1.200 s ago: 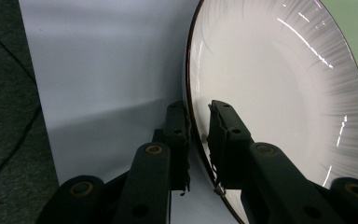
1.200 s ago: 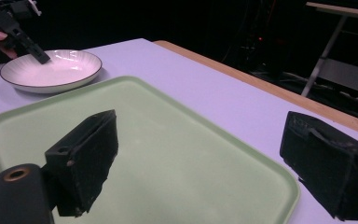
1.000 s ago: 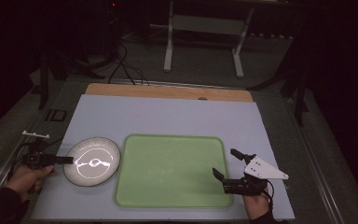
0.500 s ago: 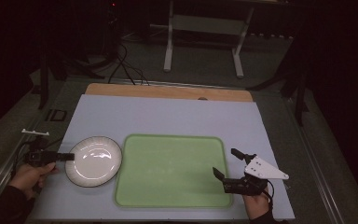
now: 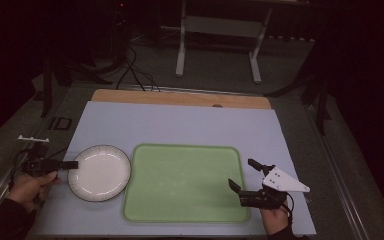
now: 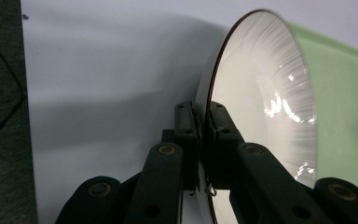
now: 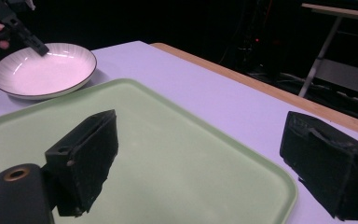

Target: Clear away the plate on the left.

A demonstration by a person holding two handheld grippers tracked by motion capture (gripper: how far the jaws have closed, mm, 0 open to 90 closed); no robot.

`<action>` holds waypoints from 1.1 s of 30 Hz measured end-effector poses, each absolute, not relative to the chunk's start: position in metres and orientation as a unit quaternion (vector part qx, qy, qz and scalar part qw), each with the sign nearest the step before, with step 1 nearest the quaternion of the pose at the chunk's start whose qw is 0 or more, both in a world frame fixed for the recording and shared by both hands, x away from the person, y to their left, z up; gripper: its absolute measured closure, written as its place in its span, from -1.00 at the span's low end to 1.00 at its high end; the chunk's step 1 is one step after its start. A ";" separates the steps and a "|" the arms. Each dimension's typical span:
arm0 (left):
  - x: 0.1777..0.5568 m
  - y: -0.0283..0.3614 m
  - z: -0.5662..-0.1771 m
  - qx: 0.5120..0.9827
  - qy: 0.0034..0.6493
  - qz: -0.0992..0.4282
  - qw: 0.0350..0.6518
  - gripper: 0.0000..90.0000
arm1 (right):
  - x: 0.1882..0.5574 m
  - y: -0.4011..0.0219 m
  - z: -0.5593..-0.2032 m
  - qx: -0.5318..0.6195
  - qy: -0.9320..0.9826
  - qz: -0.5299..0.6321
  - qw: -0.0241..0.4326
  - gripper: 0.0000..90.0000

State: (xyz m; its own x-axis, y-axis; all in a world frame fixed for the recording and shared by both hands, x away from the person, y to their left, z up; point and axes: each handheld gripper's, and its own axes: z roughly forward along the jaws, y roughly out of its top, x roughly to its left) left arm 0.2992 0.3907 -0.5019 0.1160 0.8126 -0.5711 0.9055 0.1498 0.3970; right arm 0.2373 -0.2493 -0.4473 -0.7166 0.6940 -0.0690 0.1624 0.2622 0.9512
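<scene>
My left tongs (image 5: 71,164) are pinched tight on the rim of the white plate (image 5: 100,173). The plate sits on the counter (image 5: 180,125), just beside the left edge of the green tray (image 5: 185,182). My right tongs (image 5: 240,175) are wide open with nothing in them, hanging over the right edge of the tray.

I think I am moving the plate, maybe onto the tray. To do it well, I should keep my pinch firm, because I only have the thin edge and the plate could slip or tip. I should lift it a little so it clears the tray's raised edge, keep it flat, go slowly, and set it down softly.
</scene>
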 end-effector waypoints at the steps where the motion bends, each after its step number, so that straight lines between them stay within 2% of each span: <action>1: 0.299 0.390 -0.500 0.650 0.661 -0.060 0.371 0.88 | 0.237 -0.249 -0.447 0.284 0.755 0.537 0.247 -0.75; 14: 0.298 0.383 -0.474 0.646 0.649 -0.057 0.398 0.87 | 0.237 -0.250 -0.447 0.282 0.754 0.538 0.249 -0.75; 33: 0.318 0.340 -0.442 0.675 0.610 -0.060 0.411 0.87 | 0.236 -0.250 -0.447 0.281 0.754 0.540 0.248 -0.75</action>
